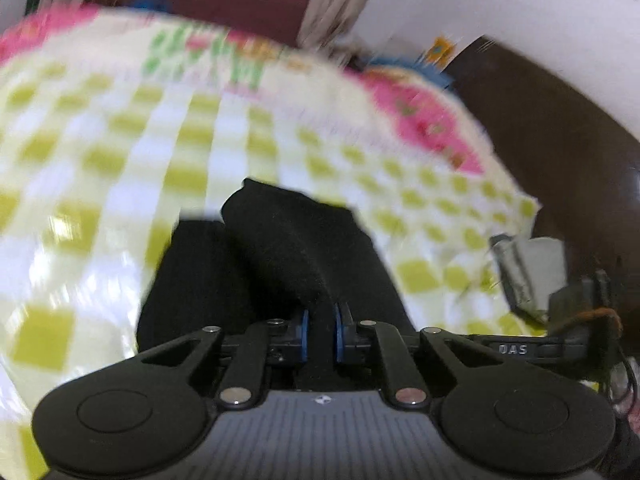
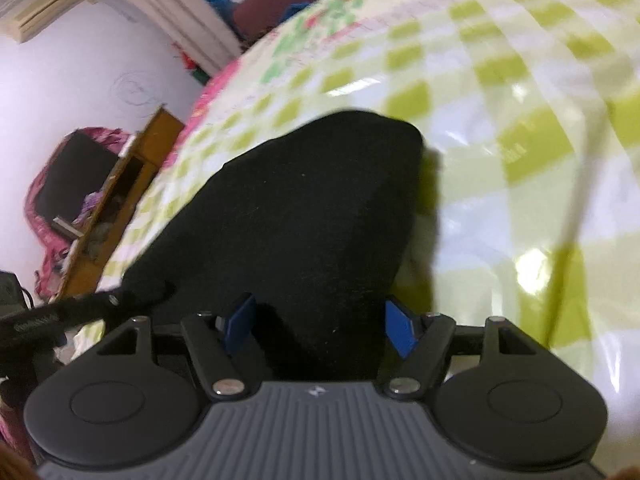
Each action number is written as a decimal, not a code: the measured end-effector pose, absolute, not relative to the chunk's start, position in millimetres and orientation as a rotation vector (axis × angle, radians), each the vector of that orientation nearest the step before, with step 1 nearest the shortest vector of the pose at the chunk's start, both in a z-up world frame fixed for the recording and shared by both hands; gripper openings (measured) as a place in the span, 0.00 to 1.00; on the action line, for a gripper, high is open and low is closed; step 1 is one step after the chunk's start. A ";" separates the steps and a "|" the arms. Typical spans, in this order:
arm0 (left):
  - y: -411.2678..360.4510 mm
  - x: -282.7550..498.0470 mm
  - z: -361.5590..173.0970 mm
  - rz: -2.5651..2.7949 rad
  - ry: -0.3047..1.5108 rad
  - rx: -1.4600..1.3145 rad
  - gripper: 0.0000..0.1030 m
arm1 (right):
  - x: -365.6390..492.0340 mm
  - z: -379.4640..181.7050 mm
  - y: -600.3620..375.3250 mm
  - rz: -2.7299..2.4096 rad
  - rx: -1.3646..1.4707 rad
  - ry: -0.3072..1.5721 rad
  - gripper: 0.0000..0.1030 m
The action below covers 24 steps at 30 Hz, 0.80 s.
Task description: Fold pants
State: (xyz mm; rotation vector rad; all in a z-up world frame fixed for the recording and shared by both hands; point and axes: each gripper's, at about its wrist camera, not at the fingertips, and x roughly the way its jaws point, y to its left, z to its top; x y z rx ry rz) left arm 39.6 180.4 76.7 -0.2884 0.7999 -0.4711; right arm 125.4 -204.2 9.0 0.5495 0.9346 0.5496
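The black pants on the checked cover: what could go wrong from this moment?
1. The left gripper is shut on only a narrow ridge of the black pants; the cloth may slip out if it is pulled.
2. The right gripper is open with cloth between its fingers, so the fold may hang from one side and go crooked.
3. The checked cover looks glossy, so the pants may slide on it.

pants (image 2: 296, 208): black matt cloth, faintly fuzzy | checked cover (image 2: 520, 120): glossy, smooth, glare seen at 3 o'clock | right gripper (image 2: 320, 320): matt black plastic, blue pads (image 2: 400, 322), shiny metal pins | left gripper (image 1: 321, 330): same finish | shelf unit (image 2: 120, 200) at 9 o'clock: brown wood
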 end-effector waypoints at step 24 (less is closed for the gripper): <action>198.4 61.6 53.2 -0.302 0.714 -0.147 0.48 | 189.4 12.2 -145.9 0.474 0.332 0.845 0.80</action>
